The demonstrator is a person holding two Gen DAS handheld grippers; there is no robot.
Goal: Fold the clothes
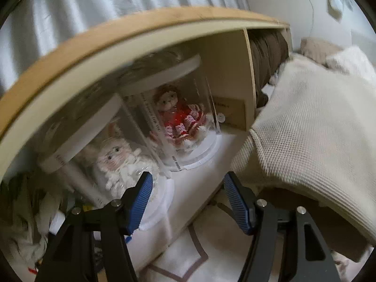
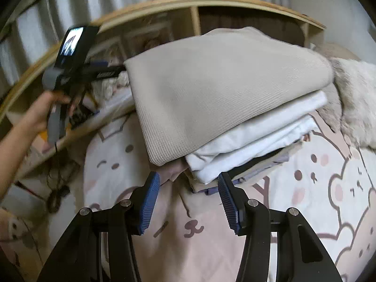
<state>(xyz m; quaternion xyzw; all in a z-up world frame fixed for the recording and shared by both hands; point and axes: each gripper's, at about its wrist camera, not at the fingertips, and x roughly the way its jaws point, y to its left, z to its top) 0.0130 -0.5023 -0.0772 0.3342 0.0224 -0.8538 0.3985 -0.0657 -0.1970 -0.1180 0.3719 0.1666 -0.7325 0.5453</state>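
1 folded beige waffle-knit garment [image 2: 211,89] tops a stack of folded clothes [image 2: 253,150] at the centre of the right wrist view, white pieces under it and a lilac layer at the bottom, all resting on the bed's bear-print cover [image 2: 317,188]. It looks soft and light (the knit should give the ribbed pads some bite, I judge), but limp: lifted by 1 corner it would likely sag open, so a hold on the thick folded edge at lower left of the pile seems safest.

At the bottom of that frame the right tool [image 2: 188,185] stands spread and empty, just short of the stack. The left tool [image 1: 188,183], held by a hand [image 2: 37,115] at the left of the right wrist view, is also spread, pinching nothing, its tip close to the garment's upper-left corner.

Beyond lies a wooden shelf [image 1: 117,37] with 2 boxed dolls, 1 in a red dress [image 1: 181,119]. Printing on the doll cases is too blurred to read.
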